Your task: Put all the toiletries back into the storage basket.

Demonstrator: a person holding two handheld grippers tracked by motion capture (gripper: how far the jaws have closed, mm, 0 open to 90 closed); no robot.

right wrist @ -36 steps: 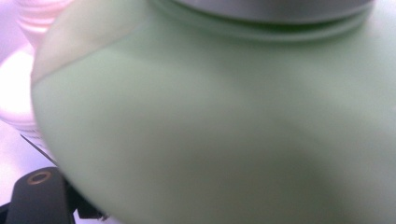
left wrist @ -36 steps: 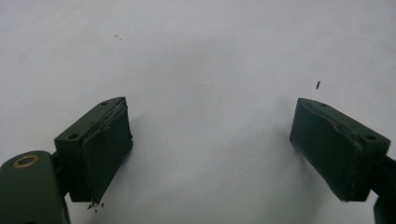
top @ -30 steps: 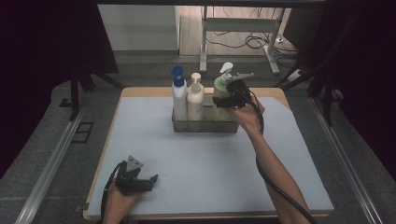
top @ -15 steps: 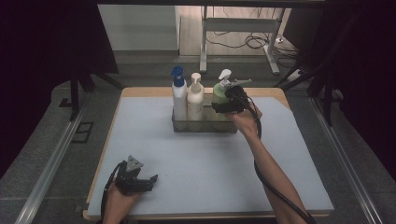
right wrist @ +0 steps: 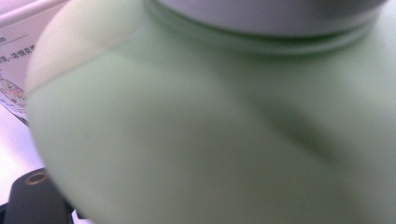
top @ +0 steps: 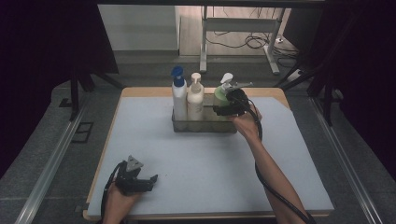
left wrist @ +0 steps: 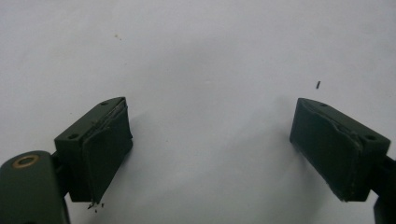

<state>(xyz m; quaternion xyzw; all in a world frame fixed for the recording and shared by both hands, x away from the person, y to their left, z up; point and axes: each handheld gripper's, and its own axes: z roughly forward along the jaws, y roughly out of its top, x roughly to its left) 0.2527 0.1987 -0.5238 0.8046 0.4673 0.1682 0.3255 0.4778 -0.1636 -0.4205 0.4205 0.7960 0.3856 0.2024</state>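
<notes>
Your right gripper [top: 223,108] is wrapped around the green pump bottle [top: 218,97], which stands upright at the right end of the clear tray [top: 204,126], far from you on the pale blue mat [top: 205,172]. Beside it in the tray stand a cream pump bottle [top: 195,100] and, further left, a white bottle with a blue pump [top: 179,95]. In the right gripper view the green body [right wrist: 210,135] crowds the lens, so the jaws look set wide on it just below its shoulder; I judge them clamped on the bottle, though the pads themselves are hidden. Expect smooth, rounded plastic that is fairly stiff but slippery, and probably weighty if it is full. Keep your hold on the broad body under the shoulder, not on the white pump head [top: 227,78], which would likely wobble or depress. Hold it upright so the base cannot catch the tray wall or knock the cream bottle next to it. Your left gripper [top: 148,179] rests near the left front corner of the mat, its jaws standing apart with nothing between them.
</notes>
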